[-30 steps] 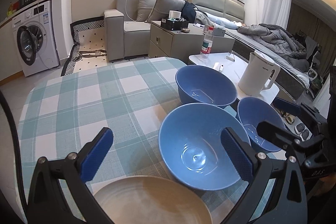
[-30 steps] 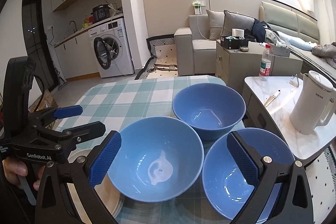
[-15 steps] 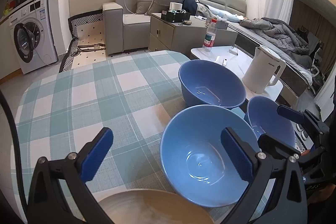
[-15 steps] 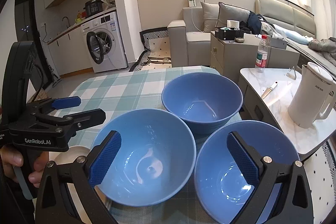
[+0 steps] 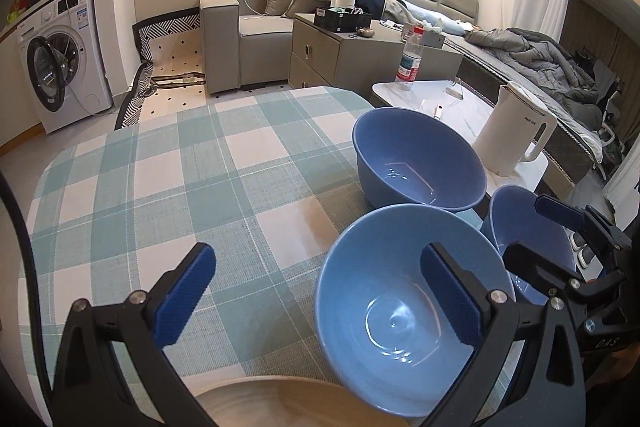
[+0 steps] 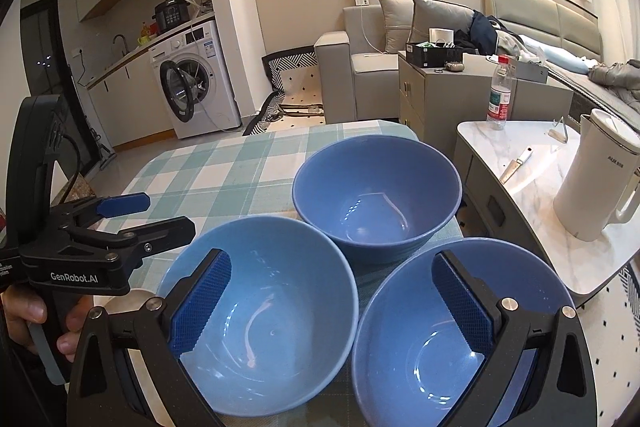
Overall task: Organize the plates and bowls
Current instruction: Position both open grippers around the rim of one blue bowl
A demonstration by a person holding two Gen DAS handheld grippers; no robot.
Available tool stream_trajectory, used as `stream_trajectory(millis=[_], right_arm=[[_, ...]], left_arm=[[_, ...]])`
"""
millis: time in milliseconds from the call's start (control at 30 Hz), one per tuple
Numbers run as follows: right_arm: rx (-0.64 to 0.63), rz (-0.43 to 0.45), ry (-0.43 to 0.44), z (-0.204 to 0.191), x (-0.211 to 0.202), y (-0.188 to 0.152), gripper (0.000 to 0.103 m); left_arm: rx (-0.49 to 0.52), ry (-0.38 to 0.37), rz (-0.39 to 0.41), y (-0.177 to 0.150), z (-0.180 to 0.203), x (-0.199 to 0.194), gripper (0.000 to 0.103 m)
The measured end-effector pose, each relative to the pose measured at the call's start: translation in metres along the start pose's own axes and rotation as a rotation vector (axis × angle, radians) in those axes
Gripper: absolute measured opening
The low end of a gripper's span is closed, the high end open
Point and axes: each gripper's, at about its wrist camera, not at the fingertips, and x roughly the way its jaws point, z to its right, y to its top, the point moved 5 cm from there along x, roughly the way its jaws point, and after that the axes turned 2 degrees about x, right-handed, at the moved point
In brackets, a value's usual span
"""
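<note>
Both hand-held grippers have eased forward over the checked worktop (image 5: 168,187), and the beige plate (image 5: 280,403) has slid almost out of the left view's bottom edge. Three blue bowls sit clustered at the worktop's right end: far bowl (image 6: 376,199), near-left bowl (image 6: 272,311), near-right bowl (image 6: 452,339), rims close together. Left hand-held gripper (image 5: 320,299) hangs released, fingers spread wide above the near-left bowl's left rim. Right hand-held gripper (image 6: 332,307) is spread too, straddling the two near bowls, gripping nothing.
</note>
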Motion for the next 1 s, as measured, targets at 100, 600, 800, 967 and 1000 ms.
stream_trajectory(millis=[100,600,800,967,1000], right_arm=[[0.0,0.001,-0.003,0.004,0.002,0.005,0.102],[0.022,-0.002,-0.022,0.047,0.013,0.041,0.102],[0.039,-0.02,-0.018,0.066,0.017,0.046,0.102],[0.05,-0.046,0.003,0.075,0.023,0.05,0.102],[0.05,-0.056,0.011,0.076,0.026,0.05,0.102]], left_arm=[[-0.003,0.003,-0.001,0.003,-0.002,0.002,0.103],[0.025,0.03,-0.016,0.024,-0.011,0.013,0.103],[0.045,0.012,-0.004,0.036,-0.001,0.017,0.103],[0.059,0.001,0.0,0.044,0.009,0.024,0.103],[0.064,0.0,-0.002,0.046,0.011,0.027,0.103]])
